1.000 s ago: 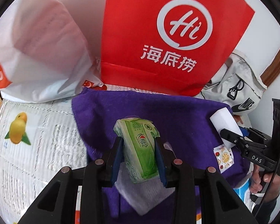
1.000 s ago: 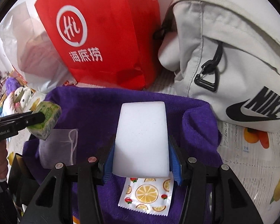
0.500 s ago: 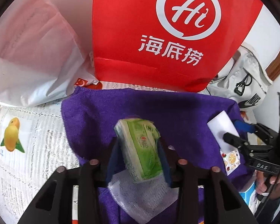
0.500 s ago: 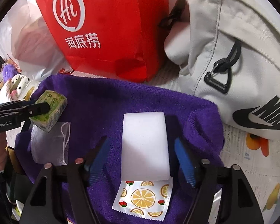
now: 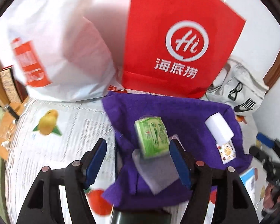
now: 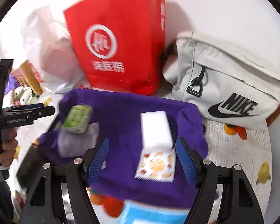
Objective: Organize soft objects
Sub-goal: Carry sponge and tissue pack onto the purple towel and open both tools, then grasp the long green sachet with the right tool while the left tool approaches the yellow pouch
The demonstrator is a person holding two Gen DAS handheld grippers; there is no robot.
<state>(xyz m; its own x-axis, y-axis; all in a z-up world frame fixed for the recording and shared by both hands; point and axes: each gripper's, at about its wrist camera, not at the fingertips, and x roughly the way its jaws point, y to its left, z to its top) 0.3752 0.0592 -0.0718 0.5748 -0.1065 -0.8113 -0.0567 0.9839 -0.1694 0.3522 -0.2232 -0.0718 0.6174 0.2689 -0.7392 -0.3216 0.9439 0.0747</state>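
Note:
A purple towel [image 5: 186, 112] [image 6: 125, 112] lies on the table. On it a green tissue pack [image 5: 152, 137] [image 6: 77, 118] rests on a clear packet holding a white mask [image 5: 156, 171] [image 6: 74, 141]. A white sponge block [image 5: 219, 128] [image 6: 155, 130] lies on a fruit-print sachet [image 5: 226, 152] [image 6: 155, 165]. My left gripper [image 5: 138, 160] is open and empty, just behind the tissue pack. My right gripper [image 6: 141, 158] is open and empty, its fingers either side of the sachet.
A red paper bag [image 5: 181, 43] [image 6: 117, 43] stands behind the towel. A white plastic bag [image 5: 56, 46] lies to its left, a grey Nike bag [image 6: 224, 87] to its right. The tablecloth [image 5: 65, 130] is white with fruit prints.
Both grippers opened and let go: the tissue pack now rests on the mask packet and the sponge on the sachet. Both grippers pulled back from the towel.

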